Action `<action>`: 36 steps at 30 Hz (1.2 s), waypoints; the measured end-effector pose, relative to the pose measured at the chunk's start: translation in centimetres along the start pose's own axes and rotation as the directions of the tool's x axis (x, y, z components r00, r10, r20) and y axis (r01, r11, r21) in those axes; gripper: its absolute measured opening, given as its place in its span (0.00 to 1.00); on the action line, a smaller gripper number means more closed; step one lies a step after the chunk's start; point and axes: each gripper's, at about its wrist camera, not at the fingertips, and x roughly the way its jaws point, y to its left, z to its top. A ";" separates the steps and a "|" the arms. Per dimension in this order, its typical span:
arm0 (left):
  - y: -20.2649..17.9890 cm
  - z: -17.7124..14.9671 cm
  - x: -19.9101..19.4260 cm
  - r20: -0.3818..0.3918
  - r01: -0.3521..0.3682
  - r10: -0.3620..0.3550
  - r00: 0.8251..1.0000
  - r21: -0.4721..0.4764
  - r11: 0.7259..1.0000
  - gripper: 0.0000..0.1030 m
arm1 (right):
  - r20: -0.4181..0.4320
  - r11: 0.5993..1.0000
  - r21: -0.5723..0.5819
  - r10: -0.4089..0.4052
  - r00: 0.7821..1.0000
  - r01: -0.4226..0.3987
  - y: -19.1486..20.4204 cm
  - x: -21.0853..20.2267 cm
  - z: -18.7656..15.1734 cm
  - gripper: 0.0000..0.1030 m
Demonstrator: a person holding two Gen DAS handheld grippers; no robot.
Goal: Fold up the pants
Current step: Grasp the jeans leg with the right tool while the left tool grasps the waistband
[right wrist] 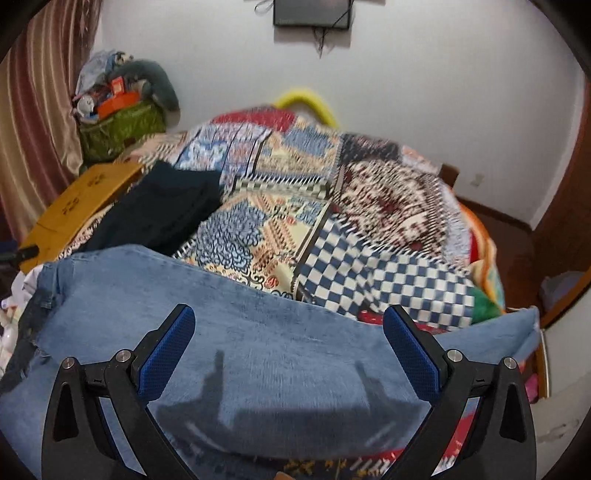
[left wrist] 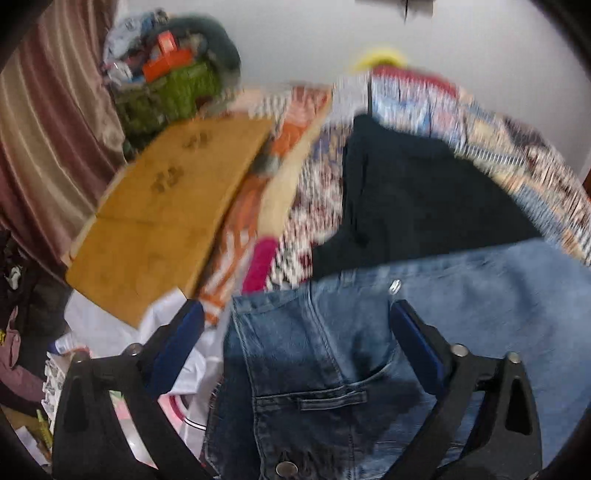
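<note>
Jeans (left wrist: 461, 306) lie spread across the near edge of the bed, and both my tongs hang over them. My left tongs (left wrist: 295, 317) stand wide apart with nothing between the blue pads (left wrist: 413, 339) but the denim below; no pad presses on the cloth. They sit above the waistband end, where a belt loop (left wrist: 332, 400), a pocket seam and a metal button (left wrist: 286, 469) show, near the left end of the bed's near edge. This view is smeared by blur, so fine detail is lost.

My right tongs (right wrist: 290, 323) are equally spread and grip nothing; their shadow falls on the pale blue leg under them. That leg runs along the bed's near edge toward the right corner, where its hem hangs by the side.

Beyond the jeans, a dark folded garment (right wrist: 162, 206) lies on the patchwork quilt (right wrist: 295, 184) toward the left side of the bed. A flat brown cardboard piece (left wrist: 166, 206) rests just beside it at the bed's left edge. White cloth (left wrist: 110, 325) is heaped below the cardboard. In the far left corner of the room stands a green bag (right wrist: 118, 129) stuffed with things, next to a striped curtain (right wrist: 40, 110). A yellow curved object (right wrist: 306, 101) peeks over the far edge of the bed, against the white wall (right wrist: 424, 92), which carries a dark screen (right wrist: 312, 13) up high.
</note>
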 end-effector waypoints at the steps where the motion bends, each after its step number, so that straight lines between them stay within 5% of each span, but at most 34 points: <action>1: -0.1 -0.2 0.9 -0.035 0.003 -0.003 0.999 0.011 1.000 0.78 | -0.015 1.000 -0.017 0.011 1.000 -0.012 0.1 0.7 0.2 0.96; 5: -0.6 -1.1 4.3 -0.138 0.030 -0.024 0.990 0.041 0.999 0.69 | -0.082 0.994 -0.074 0.073 0.994 -0.079 0.9 3.5 1.2 0.83; 10: -1.1 -1.3 5.3 -0.161 0.054 -0.047 0.986 0.040 0.998 0.63 | -0.128 0.975 -0.160 0.133 0.983 -0.153 2.2 6.1 2.0 0.82; 14: -1.5 -0.9 6.1 -0.171 0.074 -0.069 0.983 0.026 0.997 0.56 | -0.189 0.956 -0.199 0.180 0.965 -0.217 3.1 7.9 2.2 0.64; 17: -1.8 -0.7 6.5 -0.173 0.079 -0.075 0.982 0.017 0.997 0.52 | -0.198 0.943 -0.220 0.207 0.958 -0.249 3.3 8.4 2.5 0.63; 22: -1.1 -0.7 6.1 -0.157 0.076 -0.076 0.985 -0.010 0.997 0.27 | -0.253 0.931 -0.130 0.302 0.919 -0.342 2.9 9.1 2.6 0.42; 27: -1.1 -1.1 5.2 -0.147 0.075 -0.076 0.986 -0.013 0.997 0.16 | -0.251 0.937 -0.138 0.280 0.927 -0.321 3.8 8.8 2.2 0.20; 36: -0.8 -0.5 1.4 -0.091 0.076 -0.077 0.993 -0.017 0.997 0.11 | -0.157 0.951 -0.160 0.239 0.958 -0.263 4.0 5.0 2.2 0.09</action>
